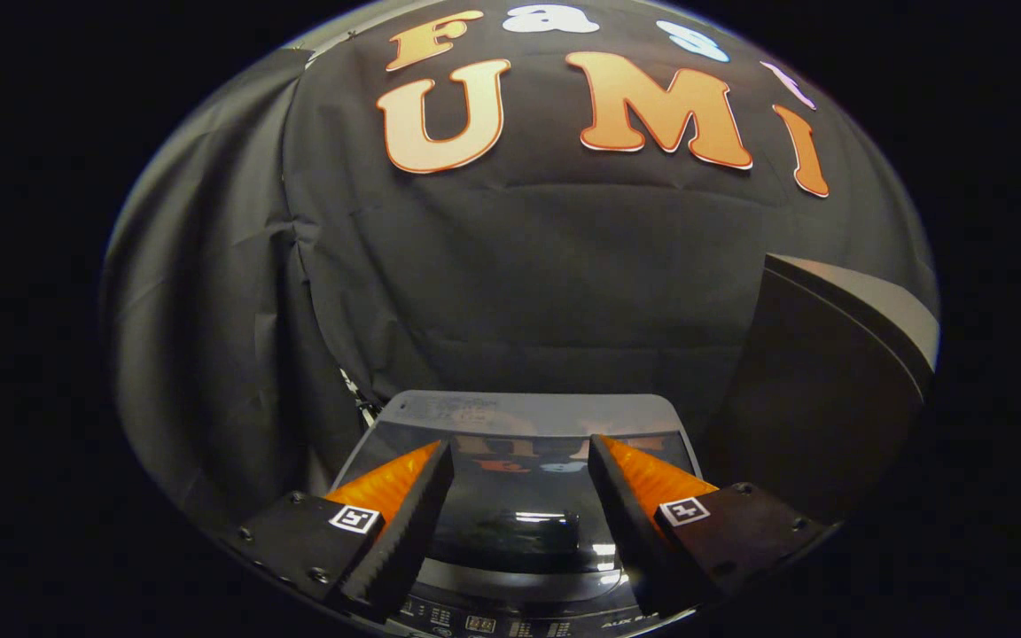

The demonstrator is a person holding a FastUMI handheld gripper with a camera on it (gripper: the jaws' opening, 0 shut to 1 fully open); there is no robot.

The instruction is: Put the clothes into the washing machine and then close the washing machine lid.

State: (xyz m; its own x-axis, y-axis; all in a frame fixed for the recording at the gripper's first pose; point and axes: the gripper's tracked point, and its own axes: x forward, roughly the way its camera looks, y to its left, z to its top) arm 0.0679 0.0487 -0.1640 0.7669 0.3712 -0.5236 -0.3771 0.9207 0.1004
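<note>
Gripper [519, 461] spread wide above the washing machine's closed lid [528, 505].

The gripper [519, 461] points forward and slightly downward, its two fingers spread wide apart with a clear gap between them and nothing held there. The left finger [400, 523] and the right finger [630, 523] each show a black ribbed inner pad with an orange wedge along the outer side. Each finger sits on a black mounting block that carries a small square black-and-white marker. The fingers angle inward toward their tips.
</note>
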